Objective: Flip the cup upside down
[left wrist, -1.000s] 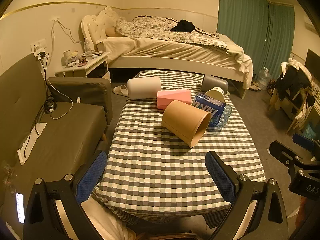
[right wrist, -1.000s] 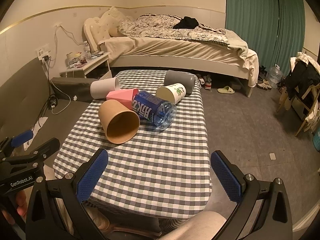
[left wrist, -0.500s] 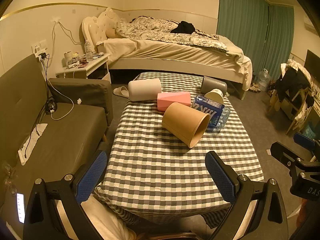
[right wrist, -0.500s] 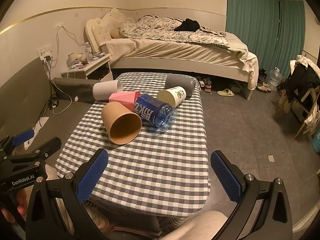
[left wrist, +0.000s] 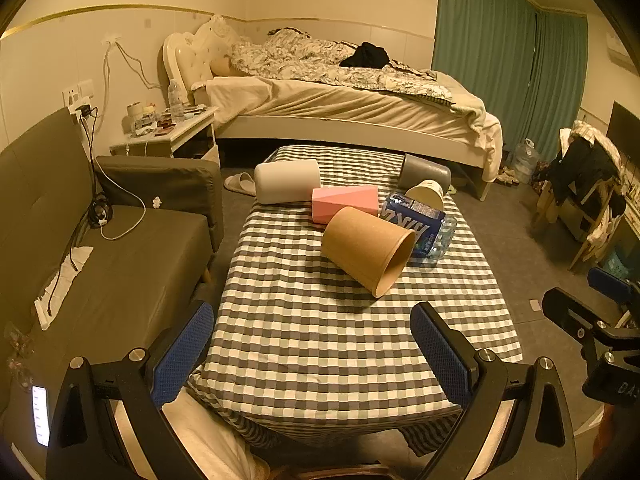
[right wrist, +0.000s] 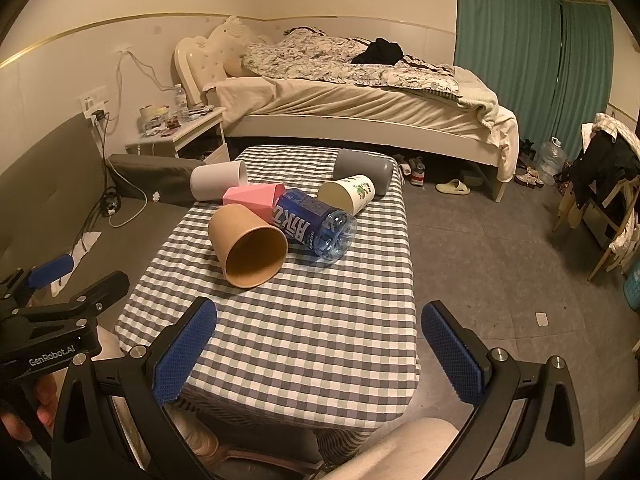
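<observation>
A large brown paper cup [left wrist: 366, 250] lies on its side in the middle of the checkered table [left wrist: 320, 340], its mouth facing the near right; it also shows in the right wrist view [right wrist: 248, 250]. A small white printed cup [right wrist: 347, 197] lies on its side farther back. My left gripper [left wrist: 312, 354] is open and empty above the table's near edge. My right gripper [right wrist: 318, 350] is open and empty, also short of the cups. The left gripper shows at the left of the right wrist view [right wrist: 60, 300].
A blue-labelled water bottle [right wrist: 314, 226], a pink box [right wrist: 254, 197], a white cylinder [right wrist: 218, 180] and a grey cylinder [right wrist: 362, 168] lie around the cups. A dark sofa [left wrist: 100, 260] stands left of the table, a bed [left wrist: 352, 100] behind it.
Both grippers have drawn back and risen slightly, so the table and cups look a little farther away. Nothing on the table has moved.
</observation>
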Motion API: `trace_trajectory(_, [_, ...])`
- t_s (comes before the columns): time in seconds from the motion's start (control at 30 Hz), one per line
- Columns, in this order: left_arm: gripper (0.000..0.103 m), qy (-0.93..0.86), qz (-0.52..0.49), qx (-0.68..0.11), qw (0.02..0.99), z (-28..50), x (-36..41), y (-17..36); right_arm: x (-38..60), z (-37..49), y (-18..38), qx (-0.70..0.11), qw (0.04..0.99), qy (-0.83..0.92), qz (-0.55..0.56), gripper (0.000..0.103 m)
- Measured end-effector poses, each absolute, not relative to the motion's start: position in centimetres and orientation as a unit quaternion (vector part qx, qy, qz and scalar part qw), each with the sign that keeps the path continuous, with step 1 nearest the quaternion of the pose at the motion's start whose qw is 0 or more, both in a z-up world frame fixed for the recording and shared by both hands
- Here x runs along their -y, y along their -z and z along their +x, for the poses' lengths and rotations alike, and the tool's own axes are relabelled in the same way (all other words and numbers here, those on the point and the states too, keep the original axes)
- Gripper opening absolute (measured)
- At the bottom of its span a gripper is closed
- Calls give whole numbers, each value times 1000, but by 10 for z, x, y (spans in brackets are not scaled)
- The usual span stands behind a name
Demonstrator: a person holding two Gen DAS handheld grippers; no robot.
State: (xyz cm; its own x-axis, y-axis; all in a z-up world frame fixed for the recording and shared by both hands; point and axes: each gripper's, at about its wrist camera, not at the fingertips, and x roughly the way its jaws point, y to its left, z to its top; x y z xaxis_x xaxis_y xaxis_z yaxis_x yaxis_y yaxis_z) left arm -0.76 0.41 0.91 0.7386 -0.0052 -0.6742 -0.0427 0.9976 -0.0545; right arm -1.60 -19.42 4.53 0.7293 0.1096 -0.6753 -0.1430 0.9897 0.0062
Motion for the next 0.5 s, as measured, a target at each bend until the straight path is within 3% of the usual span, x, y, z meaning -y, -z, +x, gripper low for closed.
trace_trajectory(0.5, [102, -22, -33, -389, 920, 60, -13, -8, 210, 24, -58, -395, 917, -45, -5, 103])
